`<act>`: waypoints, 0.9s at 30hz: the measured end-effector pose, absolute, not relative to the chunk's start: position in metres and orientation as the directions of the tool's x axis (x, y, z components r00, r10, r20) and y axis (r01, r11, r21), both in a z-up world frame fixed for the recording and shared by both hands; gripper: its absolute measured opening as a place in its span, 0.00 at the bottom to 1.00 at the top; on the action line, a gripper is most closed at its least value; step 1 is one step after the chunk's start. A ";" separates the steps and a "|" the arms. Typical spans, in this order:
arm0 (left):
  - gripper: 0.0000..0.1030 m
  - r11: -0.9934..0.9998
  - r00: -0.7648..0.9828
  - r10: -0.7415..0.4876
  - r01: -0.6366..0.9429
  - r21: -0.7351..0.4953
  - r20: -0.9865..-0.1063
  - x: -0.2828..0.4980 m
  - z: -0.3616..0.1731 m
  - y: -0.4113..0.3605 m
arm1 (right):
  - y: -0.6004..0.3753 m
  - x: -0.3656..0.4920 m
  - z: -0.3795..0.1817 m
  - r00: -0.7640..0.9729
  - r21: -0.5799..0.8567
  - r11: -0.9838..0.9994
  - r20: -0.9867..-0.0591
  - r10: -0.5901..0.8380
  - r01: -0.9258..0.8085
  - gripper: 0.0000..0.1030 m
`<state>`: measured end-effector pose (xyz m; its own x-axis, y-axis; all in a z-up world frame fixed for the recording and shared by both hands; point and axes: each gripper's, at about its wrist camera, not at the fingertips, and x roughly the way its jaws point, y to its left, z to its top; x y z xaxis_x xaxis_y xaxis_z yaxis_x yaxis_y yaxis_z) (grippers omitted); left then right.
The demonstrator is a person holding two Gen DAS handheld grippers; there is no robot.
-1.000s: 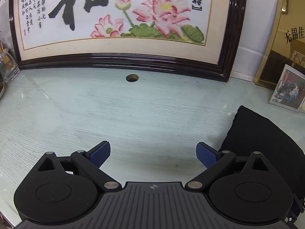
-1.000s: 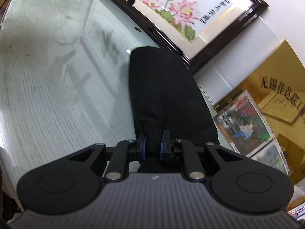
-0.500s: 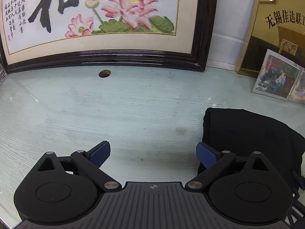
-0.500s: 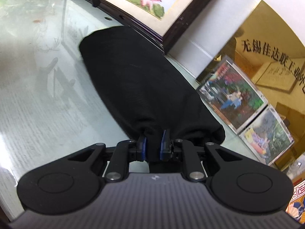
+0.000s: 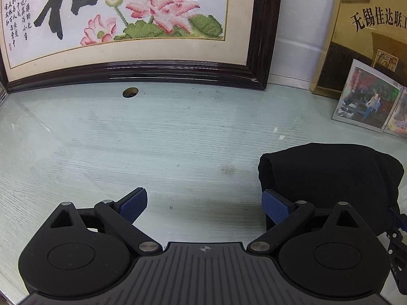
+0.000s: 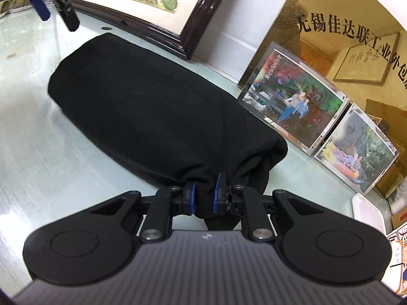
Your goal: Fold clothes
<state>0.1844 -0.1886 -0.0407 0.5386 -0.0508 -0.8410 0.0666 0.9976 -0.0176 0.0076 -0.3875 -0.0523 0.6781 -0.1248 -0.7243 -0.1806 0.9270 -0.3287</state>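
A folded black garment (image 6: 152, 117) lies on the glass-topped table, stretching away from my right gripper. My right gripper (image 6: 204, 198) is shut on the garment's near bunched end. In the left wrist view the same garment (image 5: 330, 178) sits at the right, just beyond my right blue pad. My left gripper (image 5: 203, 204) is open and empty over bare table, with the garment's left edge beside its right finger. The left gripper (image 6: 53, 0) also shows at the top left of the right wrist view, beyond the garment's far end.
A large framed lotus embroidery (image 5: 132, 25) leans against the wall at the back. A gold plaque (image 6: 343, 38) and two acrylic photo frames (image 6: 292, 96) stand right of the garment. A round hole (image 5: 130, 92) is in the table near the picture frame.
My right gripper has swung the garment round so it lies more crosswise, nearer the photo frames. The left gripper's view has shifted right, bringing more of the garment into sight. Its jaws stay open.
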 end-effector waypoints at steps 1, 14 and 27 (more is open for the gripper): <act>0.96 0.998 0.537 -0.051 0.064 -0.019 -0.842 0.184 -0.041 -0.189 | -0.390 0.010 -0.053 0.678 -0.327 0.927 -0.725 -0.124 -0.181 0.17; 0.96 0.998 0.533 -0.053 0.015 -0.053 -0.845 0.174 -0.042 -0.191 | -0.408 0.028 -0.059 0.668 -0.313 0.926 -0.737 -0.097 -0.211 0.17; 0.96 0.996 0.503 -0.086 0.021 -0.087 -0.860 0.166 -0.048 -0.191 | -0.415 0.003 -0.047 0.706 -0.351 0.918 -0.696 -0.126 -0.182 0.62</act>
<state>0.1663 -0.1907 -0.0484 0.5035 -0.0858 -0.8597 0.0213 0.9960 -0.0869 0.0025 -0.4154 -0.0469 0.7065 -0.1260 -0.6964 -0.1824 0.9184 -0.3512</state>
